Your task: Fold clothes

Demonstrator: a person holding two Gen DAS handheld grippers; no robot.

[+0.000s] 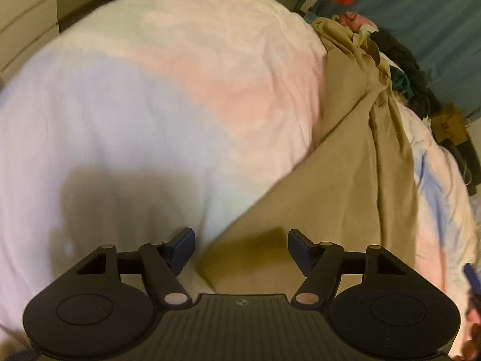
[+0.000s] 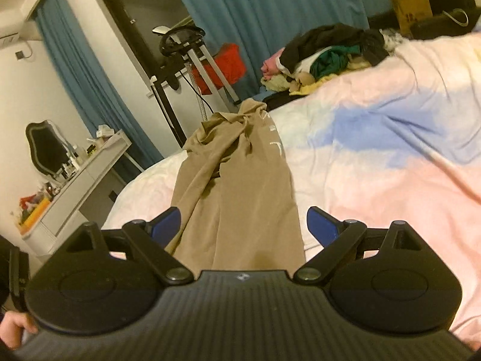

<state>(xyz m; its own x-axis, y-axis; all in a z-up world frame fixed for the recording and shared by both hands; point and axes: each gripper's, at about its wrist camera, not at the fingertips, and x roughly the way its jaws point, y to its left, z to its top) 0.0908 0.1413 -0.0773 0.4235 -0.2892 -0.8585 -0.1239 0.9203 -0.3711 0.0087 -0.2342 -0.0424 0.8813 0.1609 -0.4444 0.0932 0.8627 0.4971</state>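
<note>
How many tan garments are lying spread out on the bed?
1. The tan garment lies lengthwise on the pastel duvet, between the open right gripper fingers. The clothes pile may hide more.

Bed: wide, under a pastel duvet [image 2: 390, 156] in pink, blue and white patches.
Curtains: teal curtains [image 2: 270, 9] hang along the far wall, another strip at the left.
Wall: white wall [image 2: 21, 90], with a small socket high on it.
Desk: white desk [image 2: 81, 180] at the left, crowded with bottles and small items.
Mirror: dark mirror [image 2: 45, 147] with a curly frame stands on the desk.
Far side: metal stand [image 2: 204, 69] with a red box [image 2: 228, 63] behind it; brown paper bag [image 2: 410, 7].
Light: dim, warm, indoor.
</note>
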